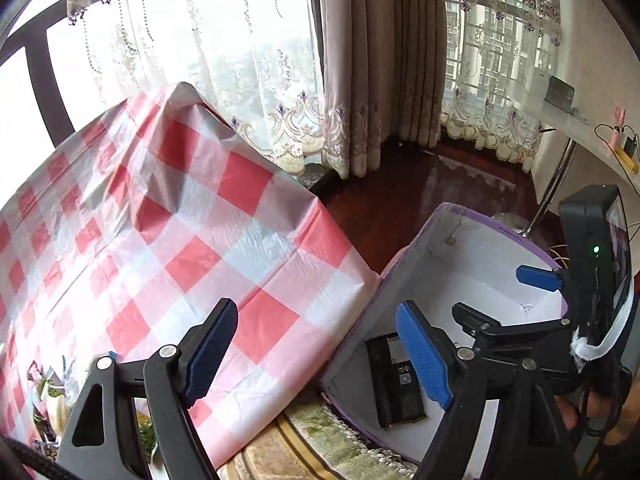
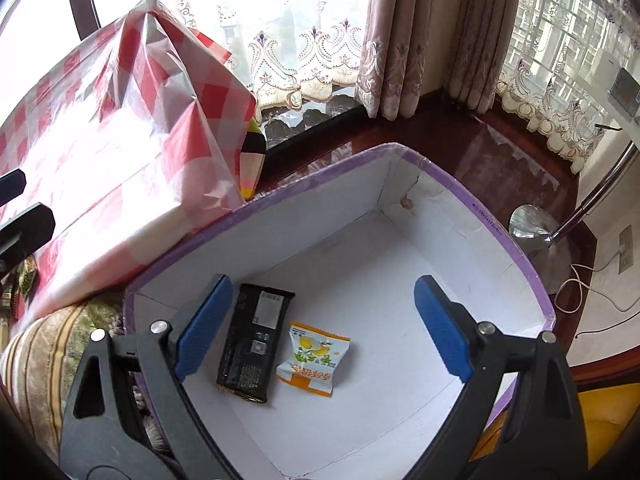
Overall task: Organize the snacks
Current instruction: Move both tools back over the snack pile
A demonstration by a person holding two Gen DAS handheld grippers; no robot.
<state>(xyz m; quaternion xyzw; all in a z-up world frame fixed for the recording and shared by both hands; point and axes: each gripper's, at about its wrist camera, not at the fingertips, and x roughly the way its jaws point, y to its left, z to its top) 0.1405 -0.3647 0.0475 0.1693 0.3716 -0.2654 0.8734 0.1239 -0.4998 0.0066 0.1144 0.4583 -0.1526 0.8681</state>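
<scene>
A white box with a purple rim (image 2: 460,188) stands on the floor beside the table. On its bottom lie a black snack packet (image 2: 250,346) and a small orange-and-white snack packet (image 2: 314,358). My right gripper (image 2: 324,332) is open and empty, held above the box over both packets. My left gripper (image 1: 316,350) is open and empty, over the table edge next to the box (image 1: 404,256). The black packet (image 1: 394,384) shows in the left wrist view. The right gripper (image 1: 496,294) also shows there, over the box. More snack packets (image 1: 52,392) lie at the lower left.
A red-and-white checked tablecloth (image 1: 152,220) covers the table and hangs down next to the box. A patterned cushion or rug (image 2: 44,352) lies below the table edge. A lamp base (image 2: 536,232) and cables are on the dark wood floor to the right. Curtains hang behind.
</scene>
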